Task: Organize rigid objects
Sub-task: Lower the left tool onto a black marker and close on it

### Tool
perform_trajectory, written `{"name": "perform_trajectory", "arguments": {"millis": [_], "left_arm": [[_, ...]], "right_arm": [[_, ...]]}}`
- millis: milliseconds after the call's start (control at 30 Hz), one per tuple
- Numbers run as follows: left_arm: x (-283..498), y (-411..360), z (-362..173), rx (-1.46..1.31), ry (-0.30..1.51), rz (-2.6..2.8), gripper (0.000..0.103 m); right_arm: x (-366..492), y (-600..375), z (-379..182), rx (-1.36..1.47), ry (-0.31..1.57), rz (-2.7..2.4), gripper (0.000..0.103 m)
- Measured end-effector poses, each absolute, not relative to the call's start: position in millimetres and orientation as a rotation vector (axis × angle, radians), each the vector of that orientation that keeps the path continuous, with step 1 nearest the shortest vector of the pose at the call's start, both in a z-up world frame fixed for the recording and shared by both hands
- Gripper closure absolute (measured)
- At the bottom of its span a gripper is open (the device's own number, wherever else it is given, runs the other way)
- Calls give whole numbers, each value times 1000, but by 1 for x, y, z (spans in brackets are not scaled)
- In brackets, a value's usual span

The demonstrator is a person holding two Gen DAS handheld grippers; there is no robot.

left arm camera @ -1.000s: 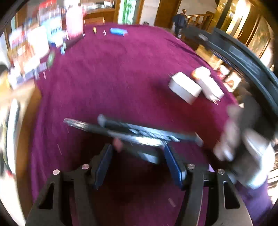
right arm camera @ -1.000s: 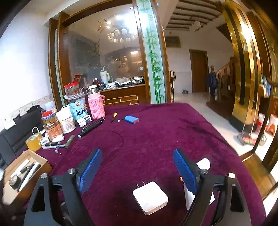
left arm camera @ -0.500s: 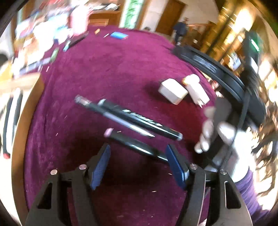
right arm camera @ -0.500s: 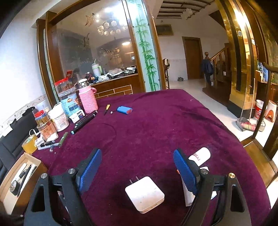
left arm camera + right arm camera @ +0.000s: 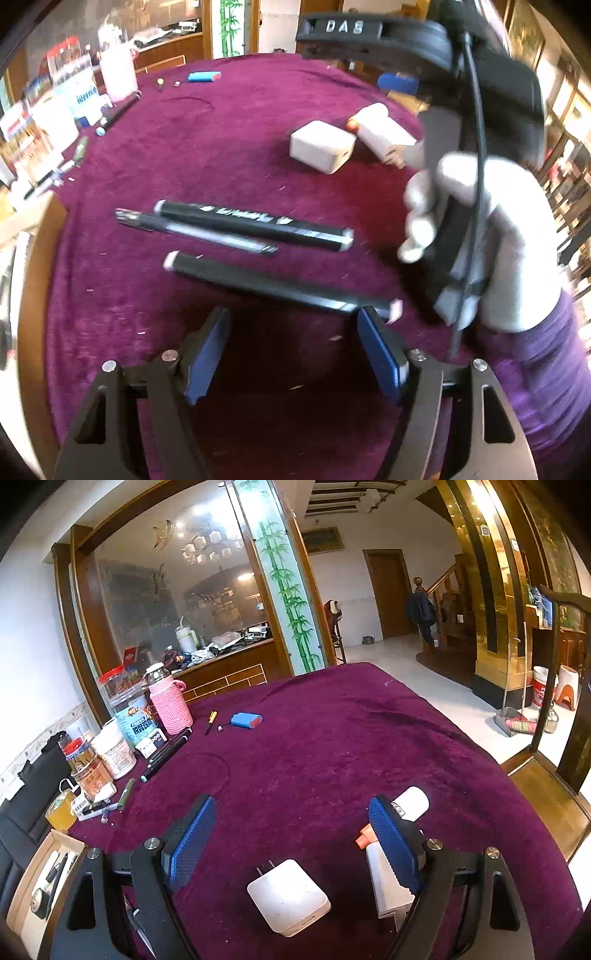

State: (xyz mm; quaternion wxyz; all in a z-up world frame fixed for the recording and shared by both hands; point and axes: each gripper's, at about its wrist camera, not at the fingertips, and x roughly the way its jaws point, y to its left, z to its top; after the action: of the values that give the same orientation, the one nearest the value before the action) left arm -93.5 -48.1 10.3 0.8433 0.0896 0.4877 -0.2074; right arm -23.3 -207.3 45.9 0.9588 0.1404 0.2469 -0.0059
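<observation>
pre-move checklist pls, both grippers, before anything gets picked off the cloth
1. Left gripper empty: ok, jaws opening, nothing between the pads.
2. Nearest marker free to grab: not ok, its right end lies against the tip of the right-hand finger rather than between the fingers.
3. Other two pens out of the way: ok, they lie side by side beyond the nearest marker.
4. Right gripper empty: ok, jaws wide open.
5. White charger lined up: ok, between the right gripper's fingers, prongs pointing away.
6. Cardboard box has room: cannot tell, only partly in view at the cloth's left edge.
</observation>
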Motion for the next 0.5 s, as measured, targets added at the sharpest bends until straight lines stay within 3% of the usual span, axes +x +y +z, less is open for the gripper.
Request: {"name": "perform_trajectory", "arguments": {"millis": [500], "left_arm": [[-97, 39, 14, -131, 1125, -445, 32]], "right_arm": [[-24, -208, 44, 297, 515, 13, 15]]}}
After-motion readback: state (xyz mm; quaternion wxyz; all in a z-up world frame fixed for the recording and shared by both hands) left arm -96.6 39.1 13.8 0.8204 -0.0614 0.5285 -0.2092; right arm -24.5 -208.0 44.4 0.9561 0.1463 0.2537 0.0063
